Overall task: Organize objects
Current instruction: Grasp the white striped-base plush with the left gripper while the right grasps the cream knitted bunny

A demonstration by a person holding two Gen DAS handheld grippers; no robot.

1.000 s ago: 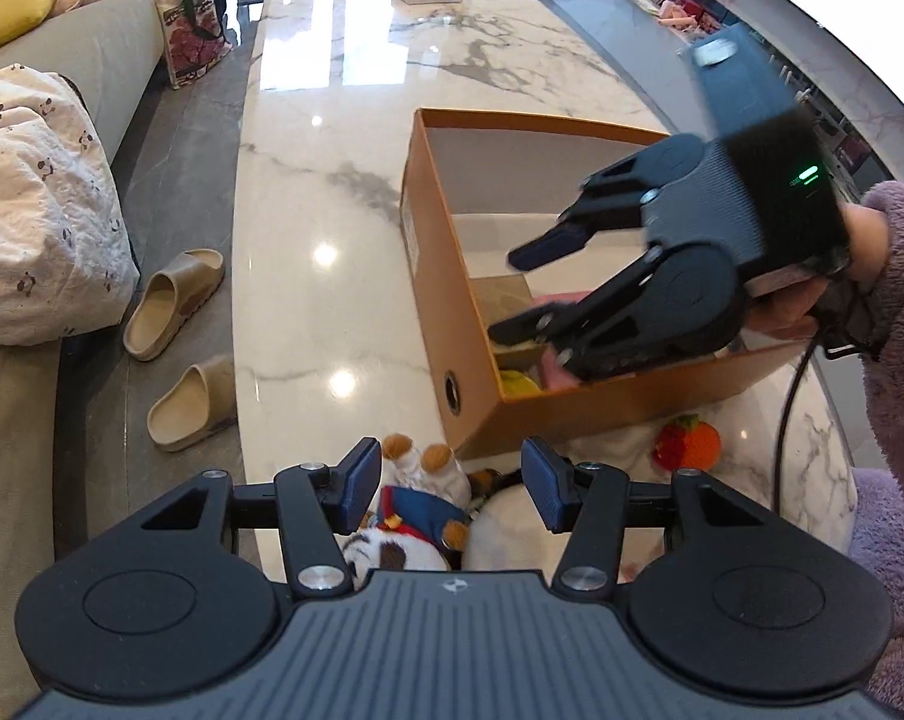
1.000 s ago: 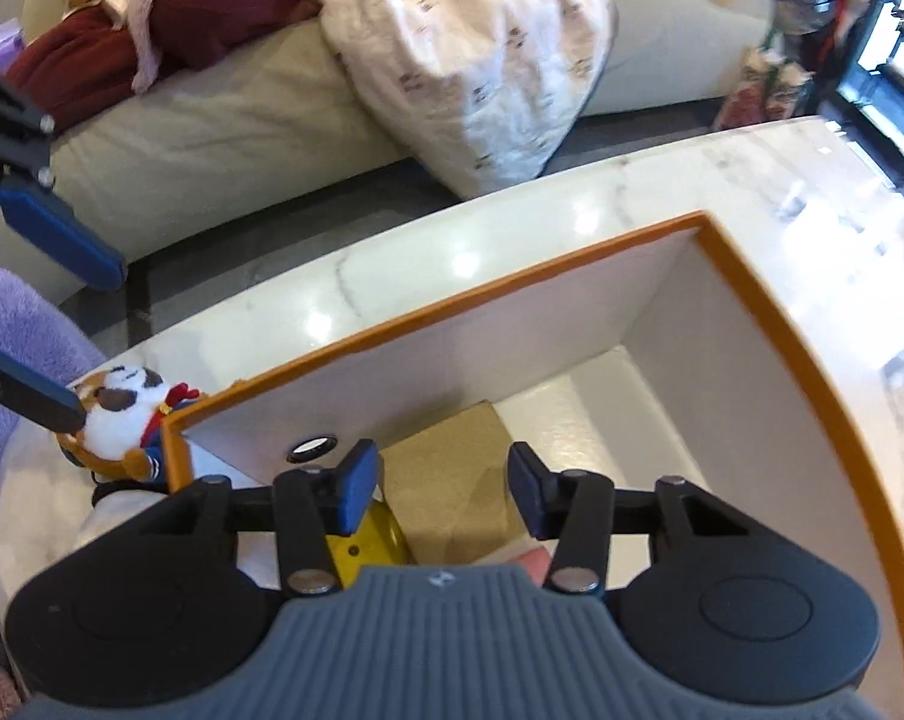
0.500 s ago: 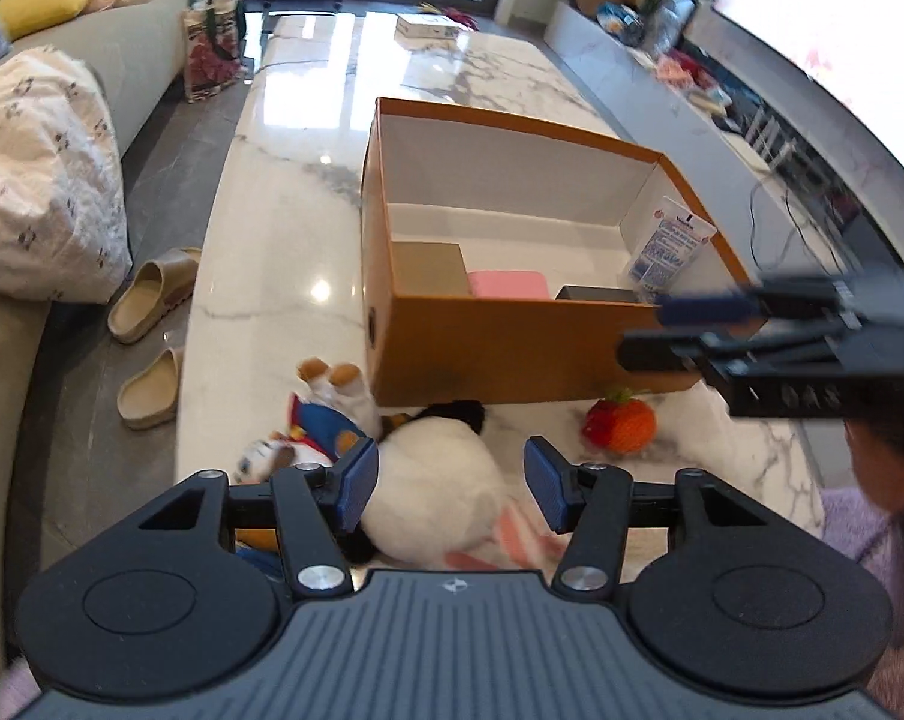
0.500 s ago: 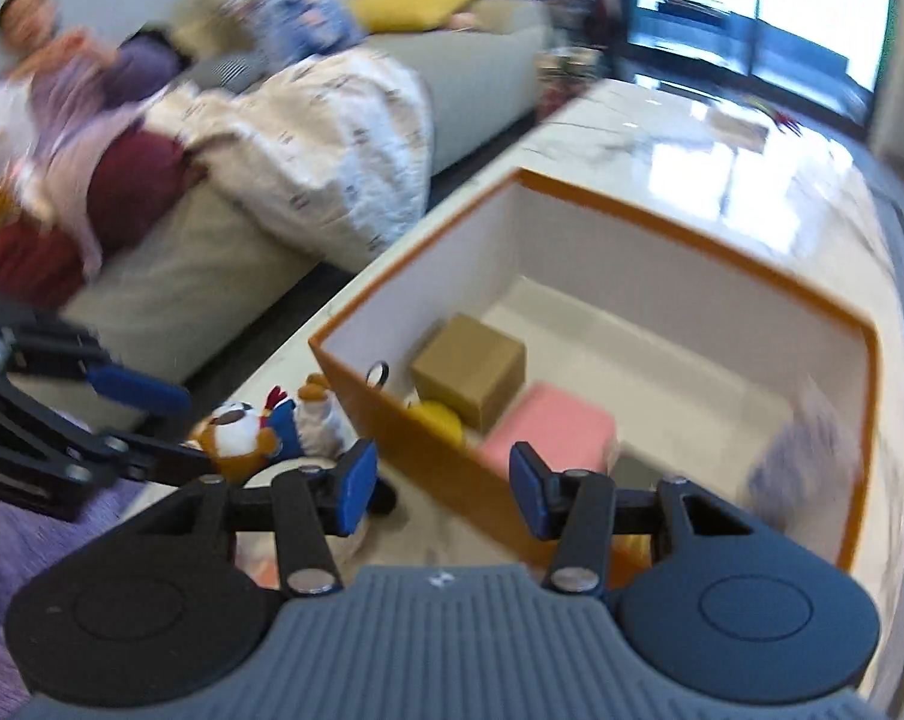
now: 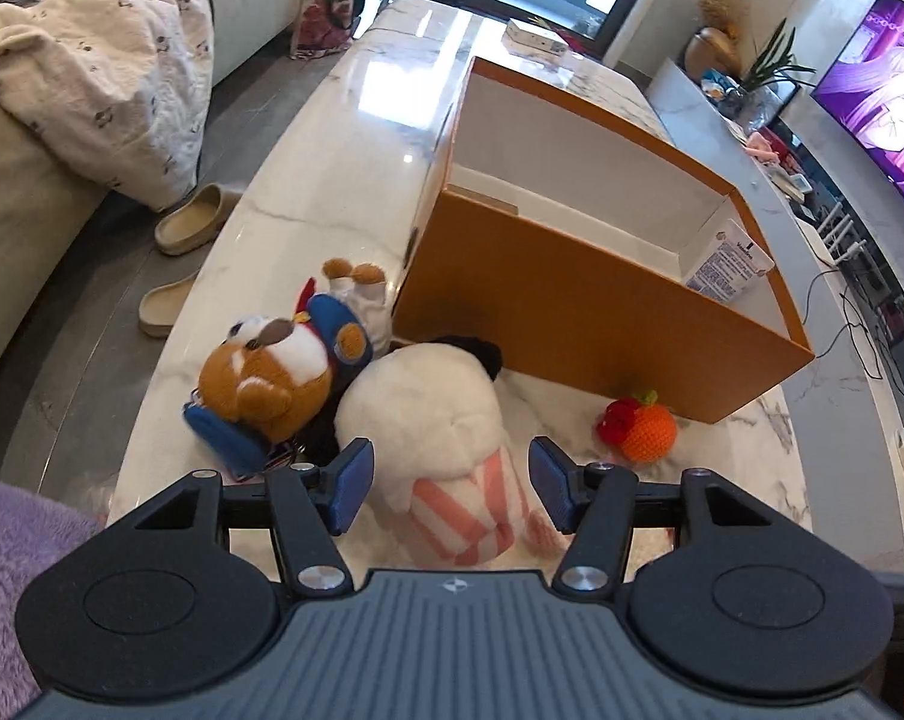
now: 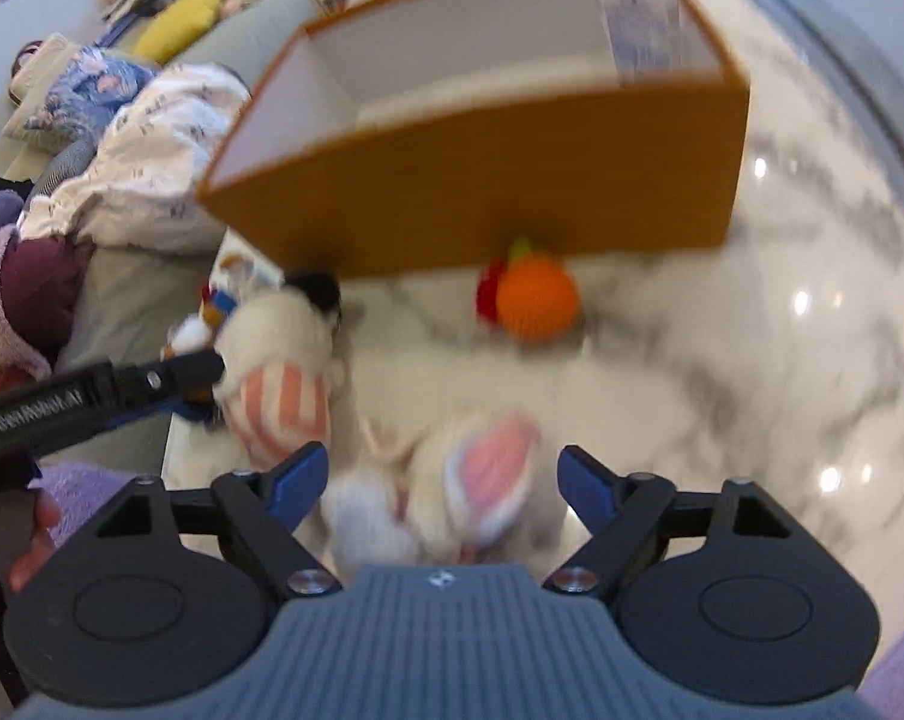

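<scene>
An orange cardboard box (image 5: 577, 300) (image 6: 499, 174) stands open on the marble table (image 5: 332, 180). In front of it lie a white plush rabbit in a pink-striped shirt (image 5: 446, 456) (image 6: 284, 360), a brown plush dog in blue (image 5: 284, 372) and a crocheted orange (image 5: 646, 432) (image 6: 535, 297). My left gripper (image 5: 452, 483) hovers over the rabbit's body, jaws opening, pads not touching it. My right gripper (image 6: 443, 480) is over the rabbit's pink ear (image 6: 490, 480), jaws opening wide around it. The left gripper's finger (image 6: 152, 381) shows in the right wrist view beside the rabbit.
A white labelled packet (image 5: 727, 267) leans inside the box's right end. A sofa with a patterned blanket (image 5: 110, 78) and slippers (image 5: 194, 219) on the floor lie to the left. A TV (image 5: 871, 84) and shelf stand to the right. A small white box (image 5: 535, 39) sits at the table's far end.
Both grippers pulled back from the box toward the table's near end and now hang over the plush rabbit. The right gripper rolled, left the box interior and its jaws spread wider.
</scene>
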